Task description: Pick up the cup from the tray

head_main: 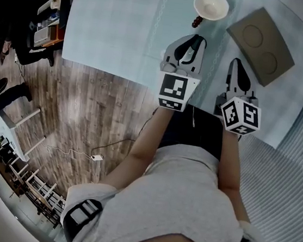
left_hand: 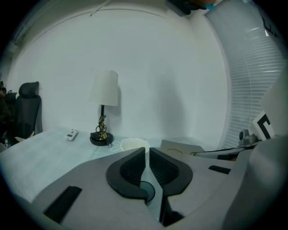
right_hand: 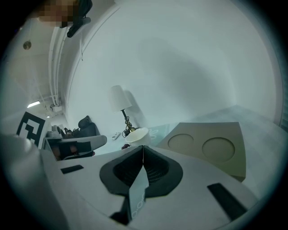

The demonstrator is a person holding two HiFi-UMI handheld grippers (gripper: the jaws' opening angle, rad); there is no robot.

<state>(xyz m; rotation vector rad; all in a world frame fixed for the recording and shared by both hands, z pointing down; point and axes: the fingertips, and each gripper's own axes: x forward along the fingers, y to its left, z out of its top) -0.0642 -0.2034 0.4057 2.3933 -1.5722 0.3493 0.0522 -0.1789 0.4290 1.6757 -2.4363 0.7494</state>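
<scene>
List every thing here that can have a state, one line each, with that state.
tray: flat on the table, both round recesses empty.
left gripper: jaws a narrow slit apart, nothing between them.
right gripper: jaws together, empty.
cup: upright on the table, off the tray, held by neither gripper.
lamp: upright, not visibly lit.

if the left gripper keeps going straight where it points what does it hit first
Probably the cup, standing just past the left gripper's tips and slightly left of them; depth is unclear.
</scene>
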